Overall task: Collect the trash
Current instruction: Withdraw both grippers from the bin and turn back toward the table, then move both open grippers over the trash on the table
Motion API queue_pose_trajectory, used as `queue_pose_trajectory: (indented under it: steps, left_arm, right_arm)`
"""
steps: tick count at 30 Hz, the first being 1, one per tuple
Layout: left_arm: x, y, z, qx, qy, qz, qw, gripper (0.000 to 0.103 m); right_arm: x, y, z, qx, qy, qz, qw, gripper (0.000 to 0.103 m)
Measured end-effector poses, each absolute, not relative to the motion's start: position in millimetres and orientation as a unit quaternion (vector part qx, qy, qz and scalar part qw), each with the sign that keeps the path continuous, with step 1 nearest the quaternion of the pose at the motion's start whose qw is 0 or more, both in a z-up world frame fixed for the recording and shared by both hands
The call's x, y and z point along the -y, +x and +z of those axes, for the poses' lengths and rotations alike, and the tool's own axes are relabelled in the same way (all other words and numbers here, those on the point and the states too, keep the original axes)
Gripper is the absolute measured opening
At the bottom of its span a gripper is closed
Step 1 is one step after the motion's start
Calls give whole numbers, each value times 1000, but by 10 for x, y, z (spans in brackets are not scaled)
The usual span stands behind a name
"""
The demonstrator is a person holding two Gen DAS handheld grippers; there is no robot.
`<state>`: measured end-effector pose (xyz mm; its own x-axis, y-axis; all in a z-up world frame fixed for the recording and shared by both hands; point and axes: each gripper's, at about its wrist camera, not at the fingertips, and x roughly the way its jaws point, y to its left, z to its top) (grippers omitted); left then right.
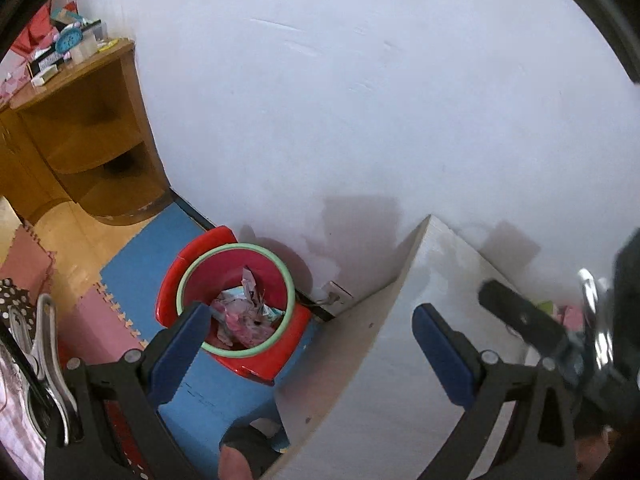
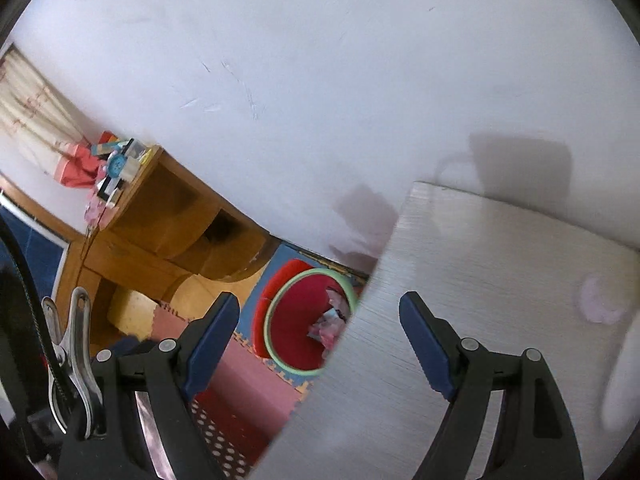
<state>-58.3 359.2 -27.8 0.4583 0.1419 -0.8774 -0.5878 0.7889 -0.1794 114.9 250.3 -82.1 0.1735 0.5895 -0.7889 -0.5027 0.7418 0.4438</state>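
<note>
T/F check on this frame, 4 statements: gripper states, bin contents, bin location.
1. The left gripper is open and holds nothing. True.
2. The red bin is bare inside. False: crumpled paper trash lies in it.
3. The right gripper is shut on a wrapper. False: its jaws are apart and hold nothing.
4. The bin stands on the floor mat, beside the white table. True.

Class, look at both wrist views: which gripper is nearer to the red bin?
Left. The left gripper hovers open just above the red bin, one finger overlapping its rim. The right gripper sits farther back, over the table edge.
</note>
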Motion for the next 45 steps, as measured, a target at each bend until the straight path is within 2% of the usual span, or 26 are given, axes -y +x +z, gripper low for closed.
queue_pose_trajectory:
  steps: [7,18,38,45]
  left_arm:
    - [-3045,-230,-207,-471,-155,219,841,103]
    - [-2322,204,-370,-499,-139,180,836,101]
    - [-1306,650,-618,-516,-38,108,849,101]
    - [-1058,785,-768,-516,-23,57,854,101]
  right_arm:
    - [-2087,1104,-642,-505,6,376,777,84]
    - [-1271,1272,-466,-485,-1,368,793,84]
    - [-169,1581,-945,-533,24,304,789,84]
    - [124,1523,-1021,-524,-21,294,799,84]
